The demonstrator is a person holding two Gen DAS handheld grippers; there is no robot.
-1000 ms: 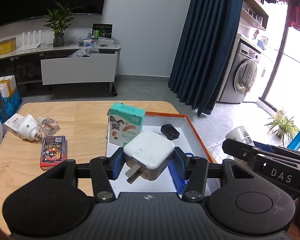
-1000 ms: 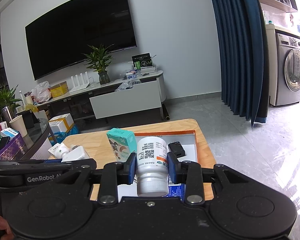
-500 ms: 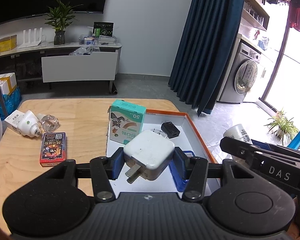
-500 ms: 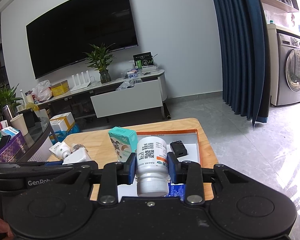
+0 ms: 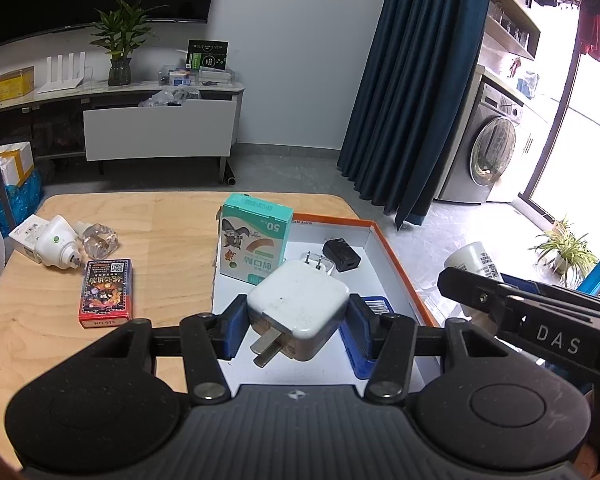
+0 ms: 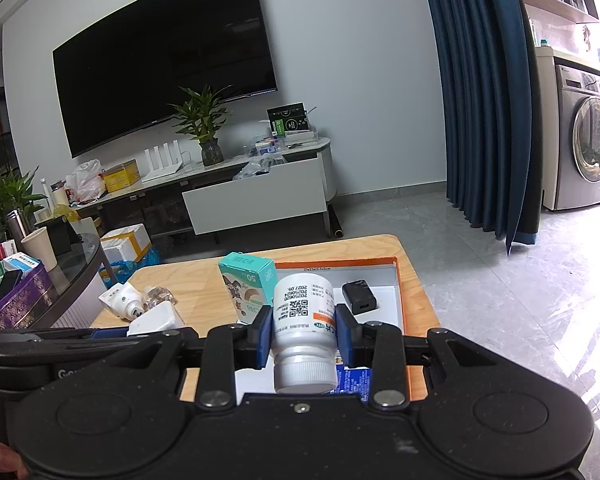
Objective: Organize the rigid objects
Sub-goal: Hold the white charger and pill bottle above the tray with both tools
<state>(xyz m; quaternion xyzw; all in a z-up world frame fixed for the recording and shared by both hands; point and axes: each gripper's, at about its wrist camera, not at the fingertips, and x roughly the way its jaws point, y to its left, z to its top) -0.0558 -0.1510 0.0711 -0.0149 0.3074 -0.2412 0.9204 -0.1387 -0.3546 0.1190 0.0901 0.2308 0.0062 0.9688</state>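
From the left wrist, the left hand-held gripper [image 5: 298,326] is clamped on a white charger [image 5: 298,304], held above the orange-rimmed tray [image 5: 396,256]. Inside the tray stand a teal box [image 5: 254,242] and a black adapter [image 5: 341,255]. A red card pack [image 5: 106,293] and a white plug [image 5: 56,246] lie on the bench [image 5: 168,232].

From the right wrist, the right hand-held gripper [image 6: 302,334] is clamped on a white pill bottle [image 6: 303,332], cap toward the camera, over the same tray [image 6: 398,280], which holds the black adapter [image 6: 359,298] and teal box [image 6: 248,284].
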